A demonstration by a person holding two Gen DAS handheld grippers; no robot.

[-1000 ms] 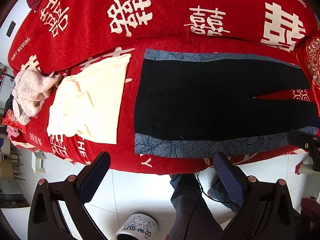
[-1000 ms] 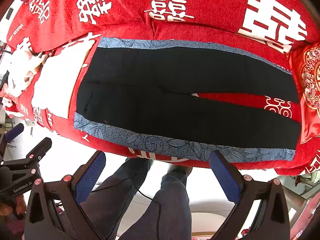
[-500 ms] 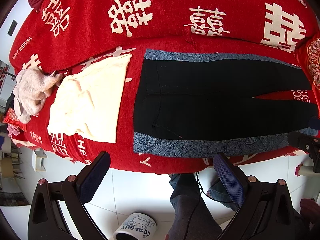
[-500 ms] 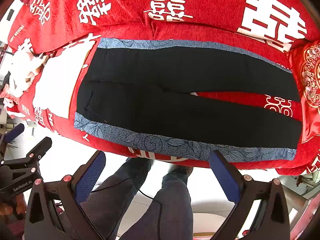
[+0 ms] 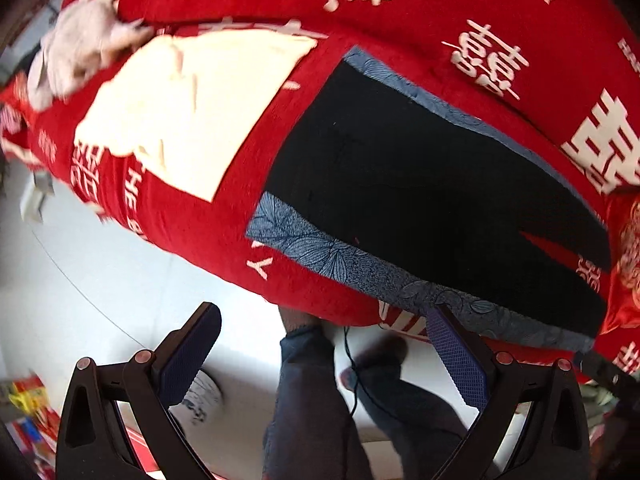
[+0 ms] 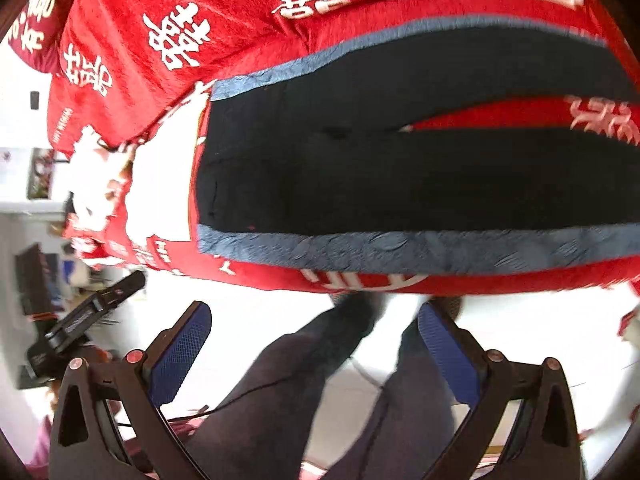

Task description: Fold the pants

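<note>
On the red cover (image 5: 224, 216), black pants (image 5: 420, 184) flat, blue-edged, legs parted; left gripper (image 5: 324, 356) and right gripper (image 6: 314, 344) — both spread, empty

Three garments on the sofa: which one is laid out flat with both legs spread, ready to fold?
The black pants, with blue patterned side stripes, legs apart near the cuffs. The cream garment beside them is a folded rectangle, and the pinkish one beyond is a crumpled heap.

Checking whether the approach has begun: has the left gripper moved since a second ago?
Yes. The left gripper has swung: the pants and cream garment now sit tilted and larger in its view, so it went closer, toward the waistband.
</note>
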